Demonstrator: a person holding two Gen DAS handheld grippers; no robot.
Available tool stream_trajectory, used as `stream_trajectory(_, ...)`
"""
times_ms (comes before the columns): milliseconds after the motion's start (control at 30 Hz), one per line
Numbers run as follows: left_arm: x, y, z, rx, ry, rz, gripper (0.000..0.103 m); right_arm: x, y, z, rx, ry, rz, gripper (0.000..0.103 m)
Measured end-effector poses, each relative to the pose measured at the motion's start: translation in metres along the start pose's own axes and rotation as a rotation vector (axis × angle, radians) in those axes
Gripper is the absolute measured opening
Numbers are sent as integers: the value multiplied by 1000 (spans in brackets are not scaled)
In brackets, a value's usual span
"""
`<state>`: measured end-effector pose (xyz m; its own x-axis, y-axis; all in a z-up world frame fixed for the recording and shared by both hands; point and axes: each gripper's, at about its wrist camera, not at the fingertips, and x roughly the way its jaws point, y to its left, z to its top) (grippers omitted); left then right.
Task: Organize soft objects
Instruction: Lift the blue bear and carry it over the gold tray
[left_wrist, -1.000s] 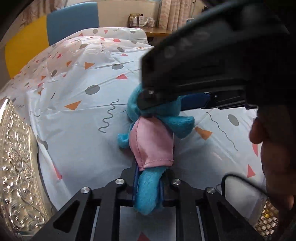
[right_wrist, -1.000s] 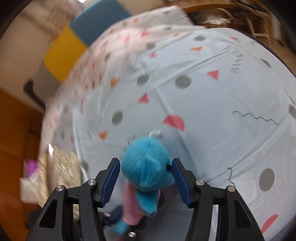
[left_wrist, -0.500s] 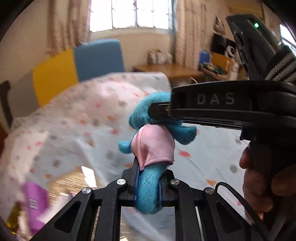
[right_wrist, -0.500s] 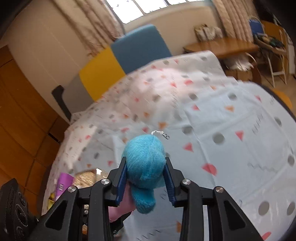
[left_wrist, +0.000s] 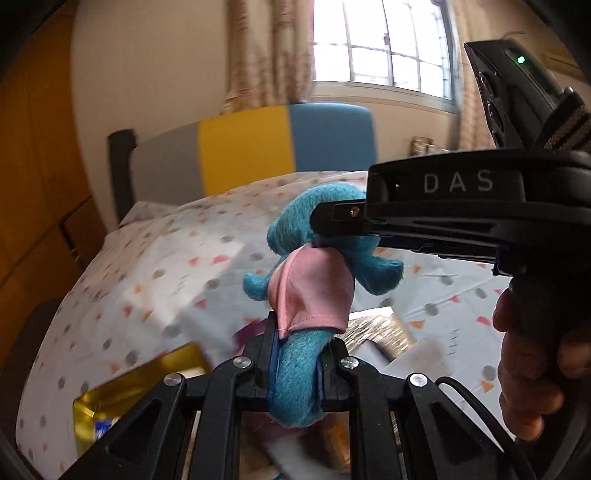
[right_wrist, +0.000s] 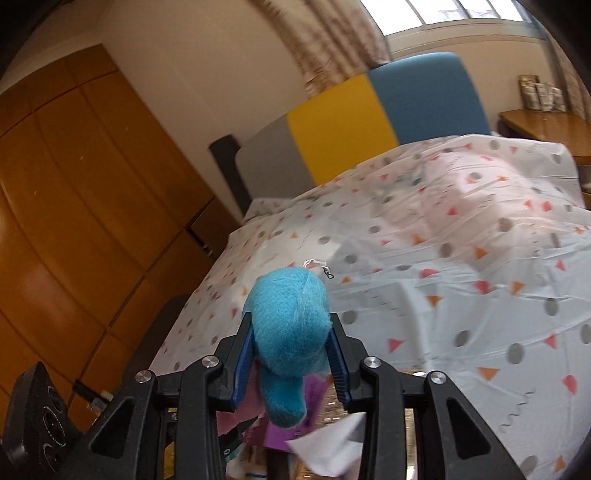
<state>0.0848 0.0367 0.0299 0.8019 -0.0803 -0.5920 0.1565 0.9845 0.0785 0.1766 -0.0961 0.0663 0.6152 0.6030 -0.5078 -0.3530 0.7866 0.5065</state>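
Note:
A blue plush toy in a pink shirt hangs in the air above the bed, held at both ends. My left gripper is shut on its lower body, blue fur squeezed between the pads. My right gripper is shut on its round blue head, and in the left wrist view its black body reaches in from the right onto the head. A small metal clasp on a thread sticks up from the head.
The bed's patterned white sheet spreads below, with a grey, yellow and blue headboard behind. A gold box, a shiny silver tray, purple packaging and white paper lie beneath the toy. Wooden wardrobe doors stand left.
Both grippers have lifted the toy off the sheet and tilted up, so the headboard, window and wardrobe came into view. The right gripper's jaws closed from loosely around the head to squeezing it.

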Motion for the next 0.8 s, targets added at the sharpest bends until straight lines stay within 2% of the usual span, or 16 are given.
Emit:
stream_trajectory(267, -25, 44, -39, -82, 18, 57, 15, 30, 40, -39, -58, 89, 59, 36)
stream_trajectory(533, -54, 72, -75, -126, 8, 88, 15, 41, 71, -74, -101, 120, 129, 36)
stream_trajectory(800, -80, 98, -113, -181, 32, 134, 15, 51, 110, -111, -178, 170, 187, 36)
